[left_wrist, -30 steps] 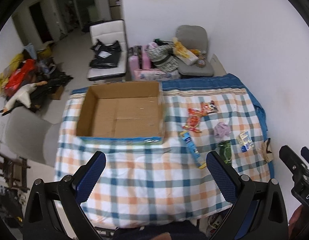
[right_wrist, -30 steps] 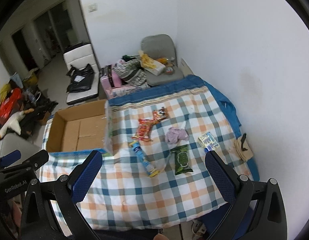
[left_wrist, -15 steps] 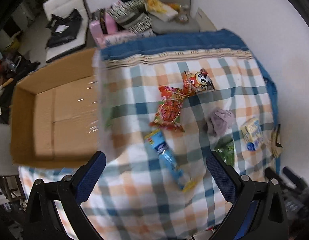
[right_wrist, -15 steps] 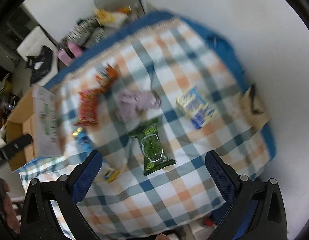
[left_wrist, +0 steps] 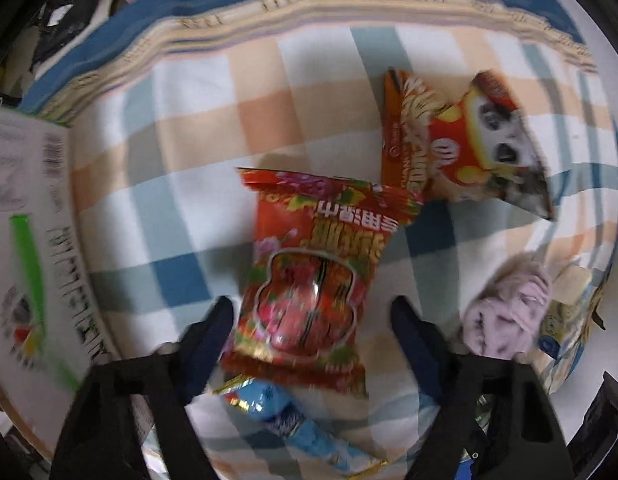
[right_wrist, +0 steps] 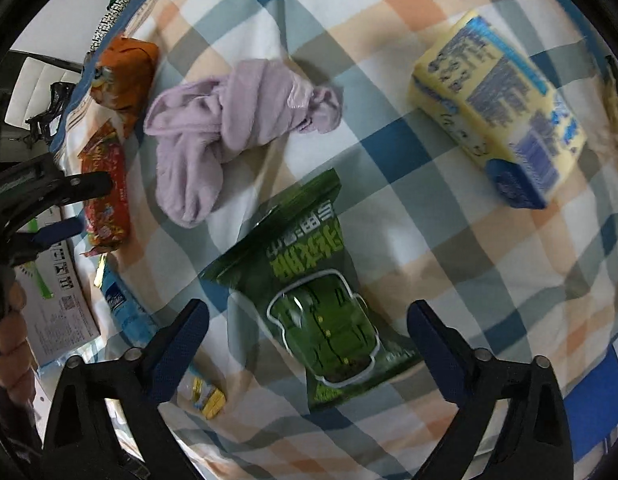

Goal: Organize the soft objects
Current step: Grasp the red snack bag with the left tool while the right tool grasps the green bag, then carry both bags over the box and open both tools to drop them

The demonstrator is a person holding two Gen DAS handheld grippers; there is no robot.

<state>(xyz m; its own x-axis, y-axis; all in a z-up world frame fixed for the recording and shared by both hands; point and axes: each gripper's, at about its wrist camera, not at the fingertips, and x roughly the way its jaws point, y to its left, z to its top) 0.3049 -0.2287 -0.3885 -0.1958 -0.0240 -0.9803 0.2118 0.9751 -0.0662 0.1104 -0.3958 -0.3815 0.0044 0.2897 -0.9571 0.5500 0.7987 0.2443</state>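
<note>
Now left gripper (left_wrist: 311,320): wide open, red bag (left_wrist: 309,272) lies between its fingers, long side pointing away.
Right gripper (right_wrist: 307,324): wide open around green bag (right_wrist: 309,300).

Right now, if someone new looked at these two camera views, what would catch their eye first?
Probably the red snack bag lying on the checked blanket between the open fingers of the left gripper, and the green snack bag framed the same way by the open right gripper. Next, the crumpled lilac cloth just beyond the green bag.
</note>
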